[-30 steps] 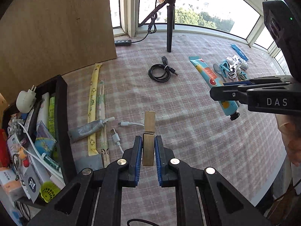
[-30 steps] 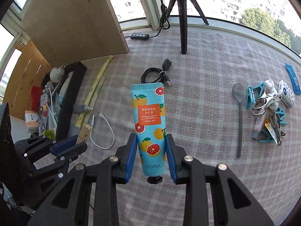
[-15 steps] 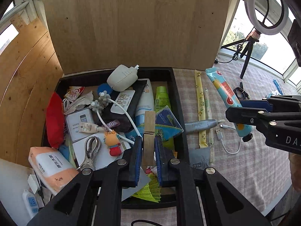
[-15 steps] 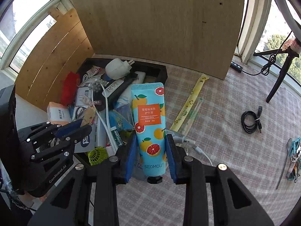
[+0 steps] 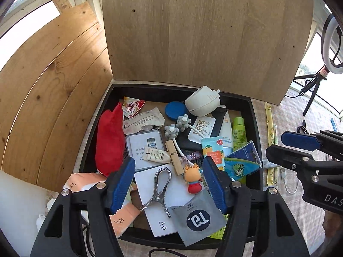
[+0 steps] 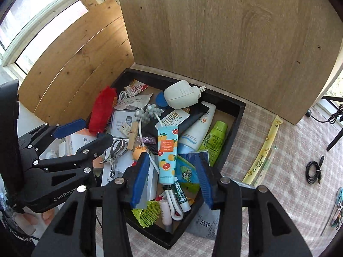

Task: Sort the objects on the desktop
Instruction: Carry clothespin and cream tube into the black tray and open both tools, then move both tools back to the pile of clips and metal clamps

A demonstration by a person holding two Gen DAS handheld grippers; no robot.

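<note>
Grippers are held over a black tray (image 5: 255, 128) crowded with small items. The left gripper (image 5: 169, 184) is seen with its blue-padded fingers spread wide apart and nothing between them. Below that gap, inside the tray, a wooden clothespin (image 5: 174, 157) is found lying flat, one end beside a white cable with grey bobbles (image 5: 182, 123) and the other near a small cartoon figure keychain (image 5: 193, 178). Metal nail clippers (image 5: 159, 187) are laid on a white card just to the left of the figure, and a grey sachet (image 5: 198, 218) is draped over the near rim.

The right gripper (image 6: 171, 180) is likewise shown with its fingers parted and empty. Between and beyond them, a blue hand cream tube printed with oranges (image 6: 167, 152) is seen resting in the tray, cap end toward the camera, lying over the white cable and against a white sunscreen tube (image 6: 198, 126). A green bottle (image 6: 214, 141) is set just to the right of the sunscreen. A white plug adapter (image 6: 181, 95) is perched on the pile at the far side, and a red pouch (image 6: 100, 109) is tucked along the left wall.

Outside the tray, on the checked tablecloth (image 6: 278, 171), a long yellow sachet (image 6: 263, 152) and a coiled black cable (image 6: 314, 170) are left lying.
</note>
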